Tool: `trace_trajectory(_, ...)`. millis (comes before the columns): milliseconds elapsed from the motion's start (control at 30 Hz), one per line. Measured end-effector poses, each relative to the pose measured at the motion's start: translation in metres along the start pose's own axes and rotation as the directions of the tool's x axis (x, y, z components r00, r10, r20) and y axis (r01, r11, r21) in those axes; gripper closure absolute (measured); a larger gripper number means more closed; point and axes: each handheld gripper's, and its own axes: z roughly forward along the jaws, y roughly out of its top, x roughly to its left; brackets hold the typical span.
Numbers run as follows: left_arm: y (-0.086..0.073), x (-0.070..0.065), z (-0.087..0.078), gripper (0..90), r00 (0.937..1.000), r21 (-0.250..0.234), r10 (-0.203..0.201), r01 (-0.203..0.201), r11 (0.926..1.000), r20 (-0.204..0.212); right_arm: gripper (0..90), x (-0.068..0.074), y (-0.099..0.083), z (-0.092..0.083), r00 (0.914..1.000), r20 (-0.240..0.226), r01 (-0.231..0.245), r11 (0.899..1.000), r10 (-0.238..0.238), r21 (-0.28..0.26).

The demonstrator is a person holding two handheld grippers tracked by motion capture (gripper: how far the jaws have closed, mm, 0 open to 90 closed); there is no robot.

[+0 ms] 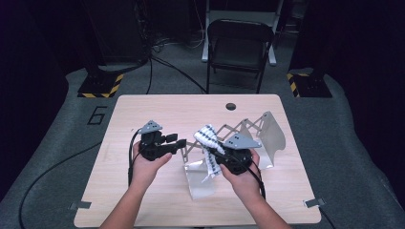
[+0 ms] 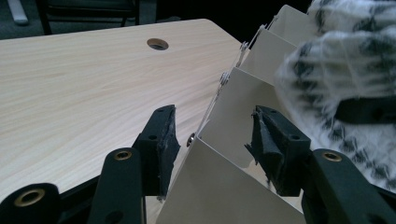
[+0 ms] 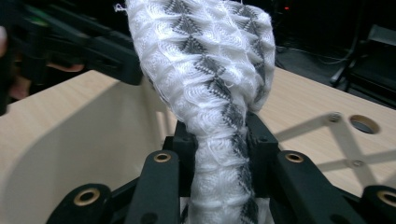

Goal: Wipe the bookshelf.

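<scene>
1. Your right gripper (image 1: 217, 149) pinches the white-and-grey patterned sock (image 3: 210, 93) at its middle, lifted just above the expanding rack (image 1: 248, 131), at about 5 o'clock from the table hole (image 1: 231, 106).
2. Your left gripper (image 2: 212, 135) stands spread, one rack panel (image 2: 233, 102) between its pads, unclamped.
3. Done, I judge: sock picked up. Left: seating it in a rack slot and letting go.

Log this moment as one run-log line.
left gripper: open, fingers astride white folding rack panel | right gripper: shut on white-and-grey knitted cloth, raised over rack | light wooden table
</scene>
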Motion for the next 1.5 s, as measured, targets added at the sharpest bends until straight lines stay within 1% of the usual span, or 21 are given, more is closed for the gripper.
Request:
trace_trajectory(167, -0.006, -0.003, -0.006, 49.7, 0.9996, -0.007, 0.024, -0.025, 0.9997, -0.012, 68.2, 0.017, -0.016, 0.016, 0.9993, -0.037, -0.006, 0.998, 0.008, 0.063)
trace_trajectory(300, -0.010, -0.002, -0.006, 49.4, 0.9997, -0.007, 0.019, -0.019, 0.9998, -0.011, 67.9, 0.022, -0.040, 0.035, 0.9988, -0.041, -0.020, 0.988, 0.027, 0.155)
trace_trajectory(433, -0.009, -0.001, -0.008, 49.1, 0.9997, -0.002, 0.023, -0.023, 0.9997, -0.001, 66.5, 0.026, -0.059, 0.051, 0.9987, -0.039, -0.023, 0.978, 0.032, 0.209)
trace_trajectory(467, -0.010, -0.002, -0.008, 49.1, 1.0000, -0.004, 0.005, -0.005, 1.0000, 0.002, 65.8, 0.027, -0.062, 0.053, 0.9984, -0.037, -0.032, 0.973, 0.041, 0.227)
trace_trajectory(600, -0.011, -0.002, -0.008, 48.3, 0.9998, -0.001, 0.011, -0.011, 0.9999, 0.014, 62.1, 0.028, -0.080, 0.068, 0.9987, -0.023, -0.036, 0.956, 0.044, 0.290)
trace_trajectory(667, -0.012, -0.004, -0.008, 48.2, 0.9999, 0.001, 0.006, -0.006, 1.0000, 0.014, 54.3, 0.027, -0.087, 0.075, 0.9985, -0.024, -0.038, 0.944, 0.048, 0.327)
trace_trajectory(700, -0.012, -0.003, -0.009, 48.0, 0.9998, 0.008, 0.012, -0.012, 0.9999, 0.017, 50.5, 0.026, -0.090, 0.078, 0.9981, -0.028, -0.040, 0.931, 0.054, 0.362)
trace_trajectory(733, -0.012, -0.004, -0.008, 47.5, 0.9998, 0.002, 0.010, -0.010, 0.9999, 0.018, 47.9, 0.026, -0.092, 0.079, 0.9979, -0.037, -0.036, 0.929, 0.053, 0.369)
trace_trajectory(767, -0.012, -0.004, -0.008, 46.9, 0.9997, 0.004, 0.014, -0.014, 0.9999, 0.019, 46.1, 0.025, -0.093, 0.077, 0.9988, -0.037, -0.018, 0.938, 0.033, 0.347)
trace_trajectory(833, -0.013, -0.004, -0.009, 46.4, 0.9998, 0.000, 0.005, -0.005, 1.0000, 0.020, 41.0, 0.026, -0.090, 0.073, 0.9993, -0.027, -0.015, 0.941, 0.025, 0.338)
trace_trajectory(867, -0.013, -0.003, -0.009, 46.1, 0.9998, 0.000, 0.009, -0.009, 1.0000, 0.019, 40.4, 0.026, -0.089, 0.071, 0.9997, -0.023, -0.002, 0.949, 0.010, 0.315)
trace_trajectory(1000, -0.013, -0.003, -0.011, 46.0, 0.9997, -0.001, 0.005, -0.005, 1.0000, 0.022, 39.4, 0.028, -0.086, 0.069, 0.9995, -0.030, 0.018, 0.958, -0.010, 0.287)
trace_trajectory(1067, -0.014, -0.004, -0.012, 46.3, 0.9998, -0.005, 0.006, -0.006, 1.0000, 0.018, 41.2, 0.028, -0.088, 0.075, 0.9997, -0.022, 0.019, 0.955, -0.013, 0.296)
trace_trajectory(1167, -0.013, -0.003, -0.014, 53.0, 0.9994, -0.012, 0.006, -0.005, 0.9999, 0.034, 44.7, 0.028, -0.094, 0.086, 0.9989, -0.037, 0.039, 0.939, -0.028, 0.341)
trace_trajectory(1233, -0.012, -0.004, -0.016, 59.6, 0.9984, 0.001, 0.015, -0.015, 0.9999, 0.054, 50.8, 0.030, -0.097, 0.091, 0.9983, -0.057, 0.032, 0.942, -0.014, 0.333)
trace_trajectory(1267, -0.012, -0.004, -0.017, 61.7, 0.9983, 0.004, 0.017, -0.017, 0.9999, 0.056, 52.4, 0.030, -0.097, 0.091, 0.9969, -0.075, 0.051, 0.936, -0.027, 0.350)
trace_trajectory(1333, -0.012, -0.004, -0.018, 62.2, 0.9982, 0.006, 0.013, -0.014, 0.9999, 0.059, 53.0, 0.032, -0.097, 0.093, 0.9969, -0.071, 0.055, 0.937, -0.032, 0.345)
trace_trajectory(1367, -0.012, -0.004, -0.018, 62.1, 0.9980, 0.005, 0.019, -0.019, 0.9998, 0.060, 56.5, 0.035, -0.098, 0.096, 0.9973, -0.071, 0.044, 0.930, -0.019, 0.365)
trace_trajectory(1400, -0.012, -0.004, -0.018, 62.0, 0.9980, 0.006, 0.020, -0.020, 0.9998, 0.060, 60.0, 0.036, -0.099, 0.098, 0.9971, -0.074, 0.042, 0.933, -0.017, 0.357)
trace_trajectory(1467, -0.012, -0.005, -0.019, 61.0, 0.9983, 0.011, 0.025, -0.025, 0.9996, 0.052, 71.2, 0.035, -0.097, 0.096, 0.9949, -0.101, 0.031, 0.927, 0.008, 0.373)
trace_trajectory(1500, -0.011, -0.005, -0.020, 59.5, 0.9983, 0.009, 0.035, -0.035, 0.9993, 0.047, 74.6, 0.032, -0.095, 0.093, 0.9910, -0.132, 0.027, 0.933, 0.022, 0.359)
